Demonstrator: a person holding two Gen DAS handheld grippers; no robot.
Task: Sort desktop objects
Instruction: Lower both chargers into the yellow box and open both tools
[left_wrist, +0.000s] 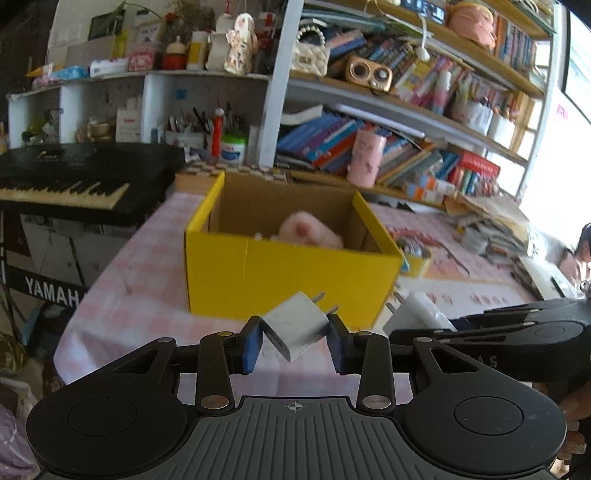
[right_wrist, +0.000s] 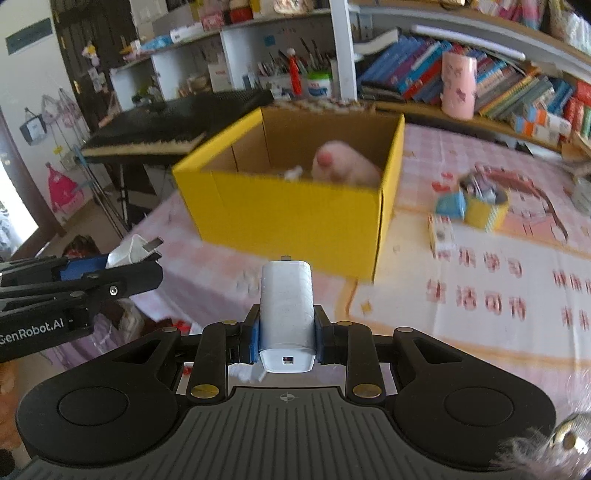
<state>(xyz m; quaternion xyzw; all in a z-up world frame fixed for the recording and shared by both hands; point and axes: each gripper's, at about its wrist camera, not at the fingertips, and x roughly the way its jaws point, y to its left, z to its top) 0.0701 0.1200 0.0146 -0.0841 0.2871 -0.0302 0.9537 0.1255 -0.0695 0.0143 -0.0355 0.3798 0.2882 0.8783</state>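
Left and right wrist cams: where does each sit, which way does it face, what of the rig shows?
Left wrist: on the left gripper, facing along its fingers, tilted down at the yellow box; it grips a small white plug; right gripper at right edge.
Right wrist: on the right gripper, facing the same box; it grips a long white charger; left gripper at left.
Shared: box, pink plush toy, keyboard, bookshelves.

Yellow box (left_wrist: 288, 273), pink checked tablecloth (left_wrist: 140, 273), white chargers (right_wrist: 286, 306).

Smooth white plastic chargers (left_wrist: 297, 325) (right_wrist: 287, 314) with metal prongs; matt yellow cardboard box (left_wrist: 288, 273) (raw brown inside); printed cloth tablecloth (right_wrist: 498, 325)
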